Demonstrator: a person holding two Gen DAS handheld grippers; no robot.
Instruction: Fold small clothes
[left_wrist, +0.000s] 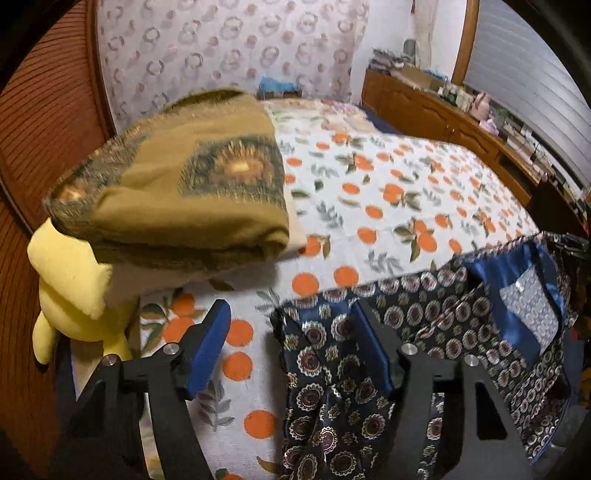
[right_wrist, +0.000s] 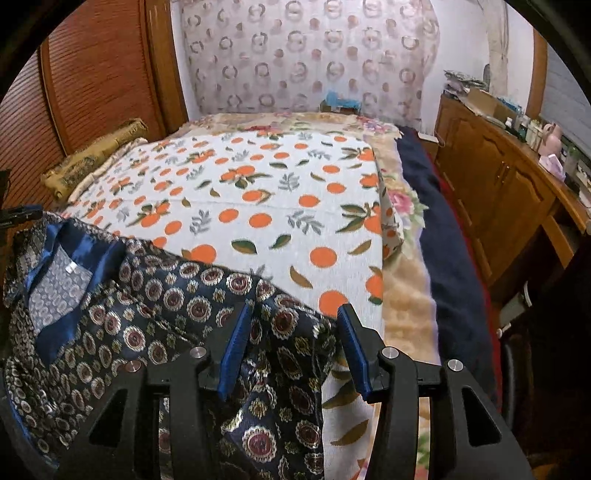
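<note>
Navy patterned cloth, one small garment (right_wrist: 155, 306) with a blue satin lining, lies spread across the near edge of a bed, over a bedspread (right_wrist: 258, 206) printed with oranges. Its long side runs along that edge, reaching from one gripper to the other. The left gripper (left_wrist: 291, 343) hangs over the end at the garment's hem, jaws apart, one blue finger above bare bedspread and the other above the cloth. The right gripper (right_wrist: 291, 343) straddles the opposite end, jaws likewise released, with a fold of cloth lying loosely between the fingers and neither pad seen to press it. Each hand is thus nearest its own end, and a pinch at both ends looks the likely next move. Counted: one navy garment, two grippers, one folded mustard blanket (left_wrist: 184, 192) at the bed's far left edge, one yellow soft toy (left_wrist: 70, 291) beside it.
</note>
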